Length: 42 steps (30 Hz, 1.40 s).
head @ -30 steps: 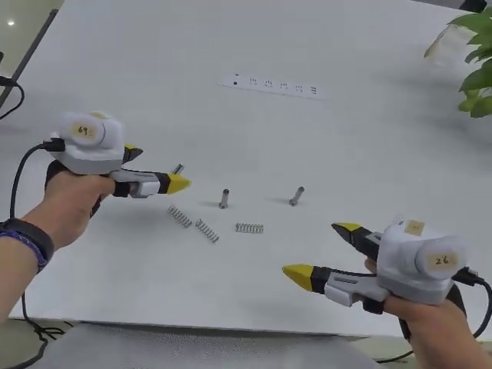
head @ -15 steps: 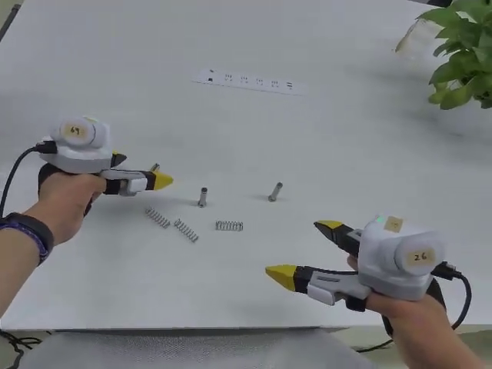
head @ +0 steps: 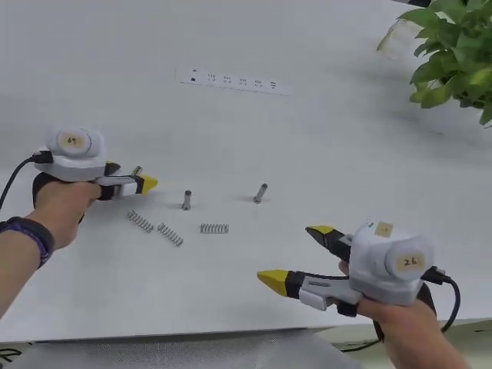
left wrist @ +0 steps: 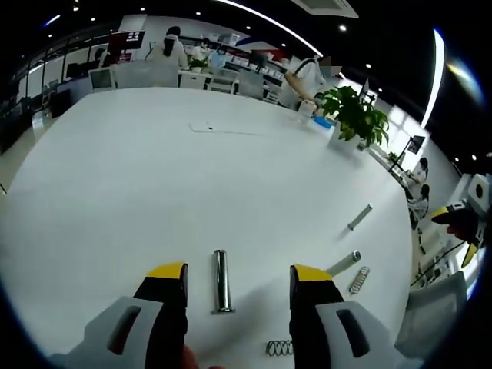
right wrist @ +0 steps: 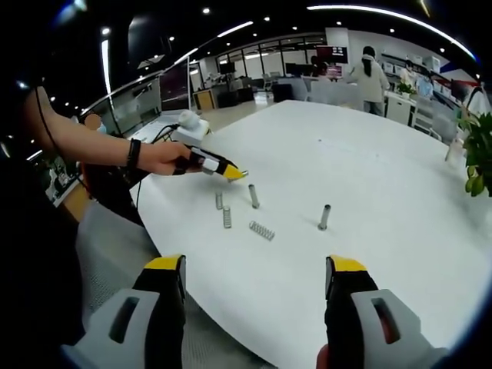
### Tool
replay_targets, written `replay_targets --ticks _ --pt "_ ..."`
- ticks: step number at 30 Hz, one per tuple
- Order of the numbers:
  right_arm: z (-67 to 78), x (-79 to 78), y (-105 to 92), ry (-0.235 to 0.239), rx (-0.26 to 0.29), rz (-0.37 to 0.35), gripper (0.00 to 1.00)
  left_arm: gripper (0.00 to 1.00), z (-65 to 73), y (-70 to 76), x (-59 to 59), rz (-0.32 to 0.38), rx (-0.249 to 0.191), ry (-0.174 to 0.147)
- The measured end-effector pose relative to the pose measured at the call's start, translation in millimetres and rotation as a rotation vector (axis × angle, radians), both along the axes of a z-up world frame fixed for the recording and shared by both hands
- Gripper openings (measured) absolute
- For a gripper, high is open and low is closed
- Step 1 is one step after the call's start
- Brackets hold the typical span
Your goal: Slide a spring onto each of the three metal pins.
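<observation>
Three metal pins stand on the white table: one (head: 137,171) at the left, one (head: 187,201) in the middle, one (head: 260,193) at the right. Three springs (head: 140,221) (head: 170,234) (head: 214,228) lie loose just in front of them. My left gripper (head: 138,177) is open, and the left pin (left wrist: 221,280) stands between its jaws without touching them. My right gripper (head: 294,254) hangs open and holds nothing, near the table's front edge and well short of the right pin (right wrist: 324,217) and the nearest spring (right wrist: 262,230).
A white power strip (head: 234,81) lies flat farther back on the table (head: 323,138). A green plant (head: 453,46) stands at the back right. The table's front edge (head: 192,338) runs just below my right gripper. People sit at desks far behind.
The head camera has shifted, so everything sits lower and to the left in the picture. Both grippers stay open and keep nearly the same places relative to the pins and springs.
</observation>
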State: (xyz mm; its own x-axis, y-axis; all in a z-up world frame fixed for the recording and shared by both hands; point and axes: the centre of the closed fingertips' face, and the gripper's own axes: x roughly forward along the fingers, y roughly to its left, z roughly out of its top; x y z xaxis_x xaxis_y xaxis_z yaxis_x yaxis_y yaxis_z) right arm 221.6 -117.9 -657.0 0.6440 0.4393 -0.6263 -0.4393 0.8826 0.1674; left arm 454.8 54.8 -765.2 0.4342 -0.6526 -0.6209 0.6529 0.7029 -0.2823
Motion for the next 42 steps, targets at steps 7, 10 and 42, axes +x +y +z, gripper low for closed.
replay_targets --ticks 7,10,42 --pt "-1.8 -2.6 0.7 0.012 -0.003 0.002 0.73 0.33 -9.6 1.8 6.1 0.026 0.04 -0.008" --pt "-0.8 -2.0 -0.6 0.011 -0.001 -0.002 0.72 0.29 -9.8 -1.7 9.7 0.033 0.042 -0.017" --pt "-4.4 -8.7 -8.9 0.025 0.005 -0.03 0.72 0.0 -15.8 -3.1 19.9 -0.028 0.269 -0.098"
